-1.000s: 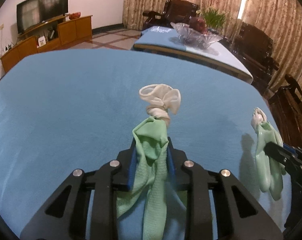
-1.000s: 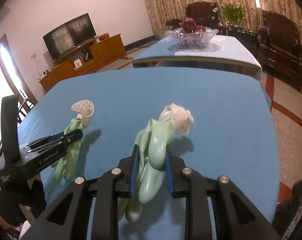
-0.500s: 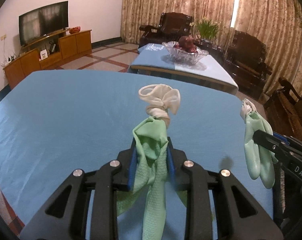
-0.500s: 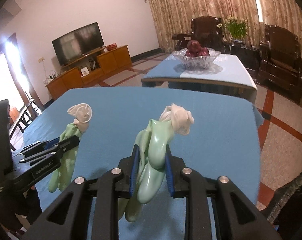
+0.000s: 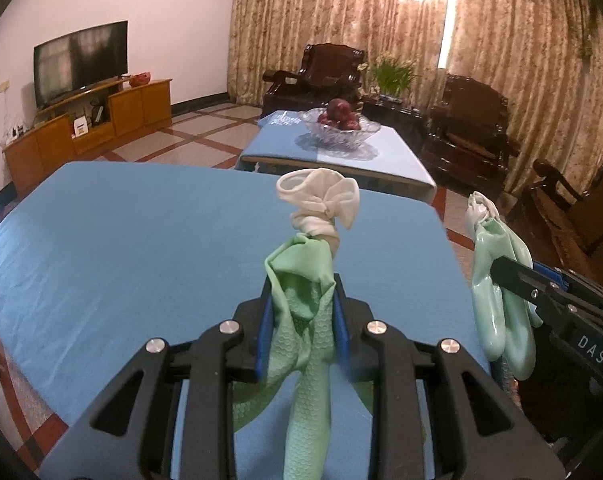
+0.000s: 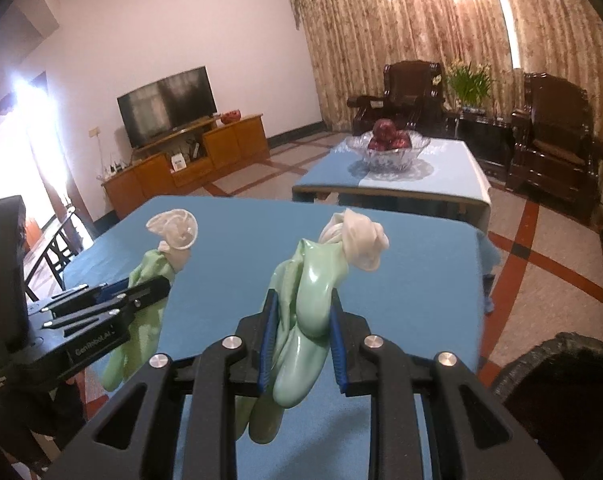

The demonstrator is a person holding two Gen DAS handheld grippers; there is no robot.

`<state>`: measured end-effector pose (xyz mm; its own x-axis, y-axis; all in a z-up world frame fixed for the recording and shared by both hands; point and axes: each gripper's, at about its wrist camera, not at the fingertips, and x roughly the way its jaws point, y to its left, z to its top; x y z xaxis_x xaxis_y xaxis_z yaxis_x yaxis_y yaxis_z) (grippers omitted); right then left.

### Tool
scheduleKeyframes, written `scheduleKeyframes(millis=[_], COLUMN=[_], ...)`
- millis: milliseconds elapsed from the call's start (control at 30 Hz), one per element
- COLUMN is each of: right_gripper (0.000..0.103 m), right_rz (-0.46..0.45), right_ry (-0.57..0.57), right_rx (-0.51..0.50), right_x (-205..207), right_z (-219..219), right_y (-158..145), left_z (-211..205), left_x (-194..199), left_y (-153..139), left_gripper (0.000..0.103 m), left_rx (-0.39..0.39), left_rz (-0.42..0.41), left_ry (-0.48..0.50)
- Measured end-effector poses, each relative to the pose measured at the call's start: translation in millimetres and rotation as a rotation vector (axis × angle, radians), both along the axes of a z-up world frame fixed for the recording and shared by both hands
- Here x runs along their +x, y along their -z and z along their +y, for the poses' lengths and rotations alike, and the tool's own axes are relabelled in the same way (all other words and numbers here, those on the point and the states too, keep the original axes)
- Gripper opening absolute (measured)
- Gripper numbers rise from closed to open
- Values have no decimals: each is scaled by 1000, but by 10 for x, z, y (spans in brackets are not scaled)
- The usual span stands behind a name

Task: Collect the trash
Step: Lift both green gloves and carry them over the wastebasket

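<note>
- Room: your view is more level than a second ago; curtains (image 5: 501,80), TV (image 5: 79,62) and armchairs (image 6: 413,96) now fill the upper frame, and less tabletop shows.
- Table (image 5: 121,248): blue cloth, below both grippers; no loose trash shows on the part you can see.
- Far table (image 6: 441,168): glass bowl (image 6: 393,152) of red fruit, well apart from your work.
- Dark bin (image 6: 561,392): rim at the lower right of the right wrist view, beside the table's right edge. It looks like the likely drop point; it is more in view than a second ago.
- Left gripper (image 5: 301,312): closed tight on the left glove (image 5: 301,320), green with a honeycomb grip texture and a white cuff bunched above the fingertips; the glove fingers dangle below.
- Right gripper (image 6: 301,320): clamped on the right glove (image 6: 313,292), smooth glossy green, white cuff on top, fingers hanging clear of the cloth.
- Handling: judge both gloves light, limp and rubbery. The glossy one may slip, so keep your pinch mid-body across the bunched folds, not on the cuff or one finger. Expect them to swing when you move and to drop freely once you release.
- Change: both grips are the same as before; both gloves hang higher off the cloth.
</note>
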<state>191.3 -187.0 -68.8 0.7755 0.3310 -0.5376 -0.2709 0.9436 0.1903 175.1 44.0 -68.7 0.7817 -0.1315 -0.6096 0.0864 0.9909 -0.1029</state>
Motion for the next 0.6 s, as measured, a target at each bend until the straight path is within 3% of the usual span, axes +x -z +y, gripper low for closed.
scheduleKeyframes(millis=[600], right_gripper=[24], right_rz=[-107], right_ry=[42], right_rx=[-11], right_x=[-614], right_z=[-395], right_y=[-445], left_z=[-597], left_x=[-412], left_y=[-373], left_gripper=[25], left_rx=[-4], left_rz=[-70], left_ry=[122])
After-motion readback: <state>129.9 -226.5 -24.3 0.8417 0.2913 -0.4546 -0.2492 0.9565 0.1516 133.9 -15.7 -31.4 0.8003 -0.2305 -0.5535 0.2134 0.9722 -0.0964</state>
